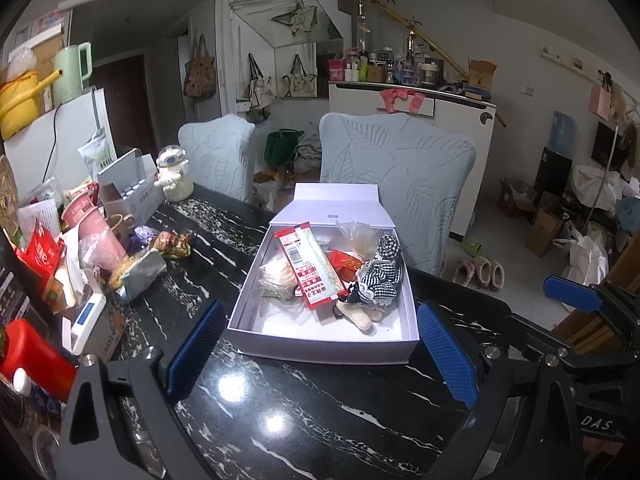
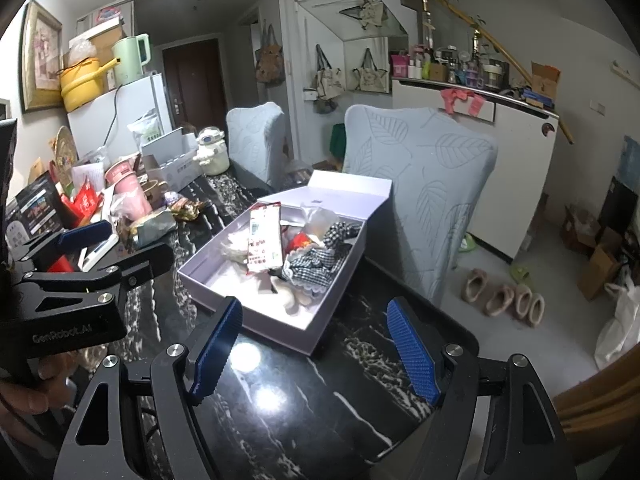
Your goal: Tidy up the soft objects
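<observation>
Both of your tools are empty: the left hand-held gripper (image 1: 320, 356) hangs over the dark marbled desk (image 1: 304, 416) at the bottom of its frame with its blue pads spread wide, and the right hand-held gripper (image 2: 314, 354) sits low in its own view, pads likewise apart with nothing between them. Just beyond both lies the open white box (image 1: 320, 344), centre of frame, lid propped back against the chair (image 1: 400, 160). Inside it you can see the checked cloth doll (image 1: 380, 276) at the right, the red-and-white snack packet (image 1: 312, 264) lying diagonally over a clear bag of biscuits (image 1: 274, 278), and a small red pouch (image 1: 346, 262) between them. Judging by that, the box is where the soft things go, and more candidates wait in the clutter at the left edge: a purple wrapped sweet (image 1: 142, 236), a crinkly brown packet (image 1: 174, 244) and a silvery bag (image 1: 140, 276). If you reach for those, take the left tool, since it is nearer, and pinch the loose foil lightly so it does not slip or burst. Watch the pink cups (image 1: 92, 220), the white scale (image 1: 86, 320) and the red bottle (image 1: 32, 356) crowding that side; they stand close enough to be knocked. Keep the two tools apart, as the right one already shows at the far right of the left view.
</observation>
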`<state>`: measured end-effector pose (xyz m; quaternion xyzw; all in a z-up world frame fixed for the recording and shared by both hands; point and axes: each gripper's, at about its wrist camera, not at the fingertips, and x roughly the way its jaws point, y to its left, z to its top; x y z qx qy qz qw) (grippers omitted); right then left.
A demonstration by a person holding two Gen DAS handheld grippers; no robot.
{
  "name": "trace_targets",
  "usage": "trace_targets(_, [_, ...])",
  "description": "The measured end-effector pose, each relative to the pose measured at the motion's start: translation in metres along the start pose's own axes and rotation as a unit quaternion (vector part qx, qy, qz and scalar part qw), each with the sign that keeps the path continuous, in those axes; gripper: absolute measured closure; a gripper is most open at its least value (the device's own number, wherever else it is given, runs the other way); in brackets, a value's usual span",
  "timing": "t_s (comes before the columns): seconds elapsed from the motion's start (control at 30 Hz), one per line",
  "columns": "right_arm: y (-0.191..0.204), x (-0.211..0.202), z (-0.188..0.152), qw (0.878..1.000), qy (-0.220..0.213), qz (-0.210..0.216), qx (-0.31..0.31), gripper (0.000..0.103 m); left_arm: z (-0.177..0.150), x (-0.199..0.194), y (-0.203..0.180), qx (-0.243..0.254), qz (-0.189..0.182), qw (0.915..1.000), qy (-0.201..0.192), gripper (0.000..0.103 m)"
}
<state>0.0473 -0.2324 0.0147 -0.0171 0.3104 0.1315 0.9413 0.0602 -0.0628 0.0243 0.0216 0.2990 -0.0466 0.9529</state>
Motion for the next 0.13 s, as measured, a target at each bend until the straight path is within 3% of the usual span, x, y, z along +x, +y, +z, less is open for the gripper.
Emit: trace_targets(0.13, [-0.0002,0.0020,-0.0014,1.000,0.001,-0.002,0.002,0.027,-0.0005,-0.0003,-0.0020,0.002,0.006,1.0000,-0.004,0.005])
